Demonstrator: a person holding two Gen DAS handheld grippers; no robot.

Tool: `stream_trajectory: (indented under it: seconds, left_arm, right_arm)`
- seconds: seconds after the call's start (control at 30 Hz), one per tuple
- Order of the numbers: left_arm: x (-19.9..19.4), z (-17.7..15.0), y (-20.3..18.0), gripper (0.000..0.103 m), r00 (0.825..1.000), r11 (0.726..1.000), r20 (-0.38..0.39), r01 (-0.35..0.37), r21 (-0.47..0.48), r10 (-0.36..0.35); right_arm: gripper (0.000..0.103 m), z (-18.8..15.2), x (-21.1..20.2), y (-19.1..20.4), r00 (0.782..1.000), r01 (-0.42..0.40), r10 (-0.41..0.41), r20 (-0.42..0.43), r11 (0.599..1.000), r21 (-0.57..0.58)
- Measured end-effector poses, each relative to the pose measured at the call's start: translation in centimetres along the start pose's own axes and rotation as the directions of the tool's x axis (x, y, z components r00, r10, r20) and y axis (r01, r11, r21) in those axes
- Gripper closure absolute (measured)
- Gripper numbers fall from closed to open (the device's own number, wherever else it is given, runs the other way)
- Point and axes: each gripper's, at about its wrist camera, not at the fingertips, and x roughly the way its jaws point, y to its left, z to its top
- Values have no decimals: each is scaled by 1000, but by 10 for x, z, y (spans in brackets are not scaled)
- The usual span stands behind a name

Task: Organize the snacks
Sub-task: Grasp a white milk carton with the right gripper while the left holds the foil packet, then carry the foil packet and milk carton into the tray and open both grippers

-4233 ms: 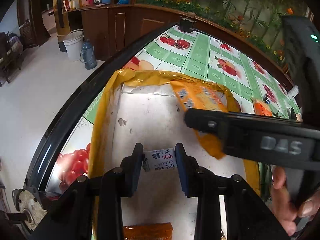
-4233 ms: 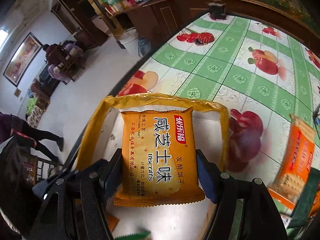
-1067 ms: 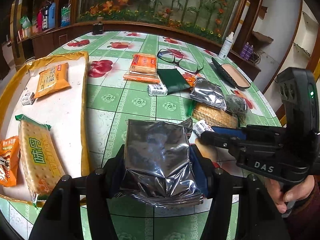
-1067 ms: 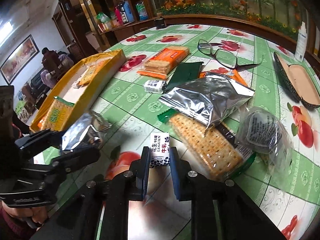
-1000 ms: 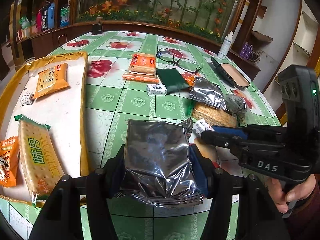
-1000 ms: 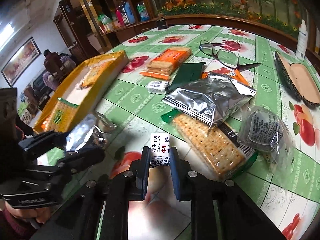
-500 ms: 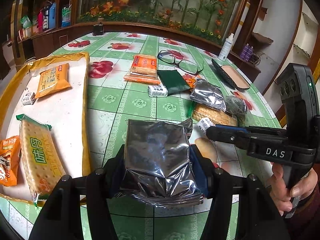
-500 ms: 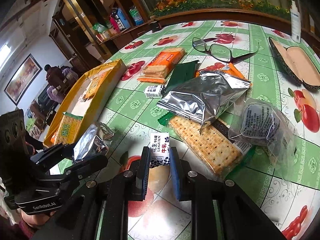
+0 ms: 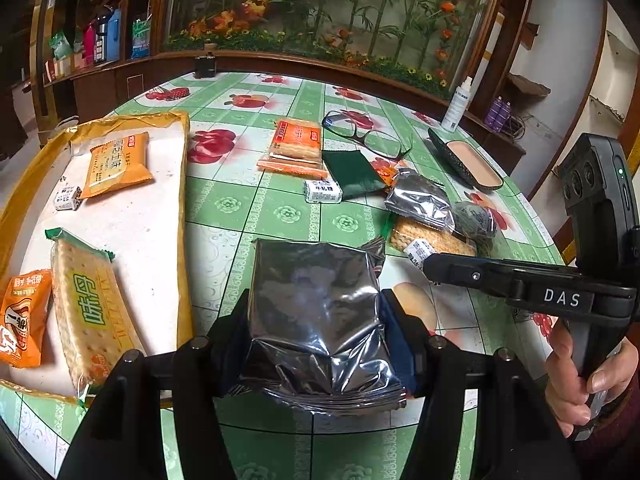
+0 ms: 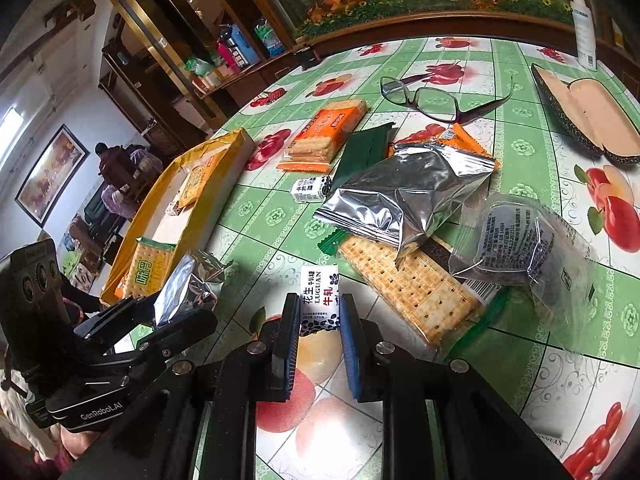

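Note:
My left gripper (image 9: 316, 312) is shut on a silver foil snack bag (image 9: 316, 312) and holds it above the table, right of the yellow-rimmed tray (image 9: 182, 200). The tray holds an orange biscuit pack (image 9: 114, 164), a small white candy (image 9: 66, 198), a green-edged cracker pack (image 9: 90, 308) and an orange packet (image 9: 24, 318). My right gripper (image 10: 319, 312) is shut on a small white nougat candy (image 10: 319, 300) above the table. It shows at the right of the left wrist view (image 9: 430, 262). The left gripper with the foil bag (image 10: 184, 288) shows in the right wrist view.
On the green fruit-print table lie an orange cracker pack (image 10: 326, 132), a dark green packet (image 10: 366, 152), a white candy (image 10: 310, 189), a second foil bag (image 10: 404, 196), a long cracker pack (image 10: 412, 288), a clear wrapped snack (image 10: 524, 240), glasses (image 10: 432, 100) and an open glasses case (image 10: 588, 116).
Both grippers went from the tray, where they left the candy and biscuit pack, to the table, now holding new snacks. In the last second the right gripper lifted and tilted slightly.

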Motion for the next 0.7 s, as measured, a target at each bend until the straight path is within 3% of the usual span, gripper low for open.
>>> stream_trajectory:
  seconds: [0.43, 0.7]
  left_arm:
    - [-4, -1, 0, 43, 1000, 1000, 21, -13, -8, 13]
    - [-15, 3, -4, 43, 996, 998, 79, -52, 19, 51]
  right_arm:
    - [82, -1, -1, 2, 1000, 4, -4, 5, 1000, -9]
    - [82, 1, -7, 9, 999, -9, 9, 38, 1000, -11]
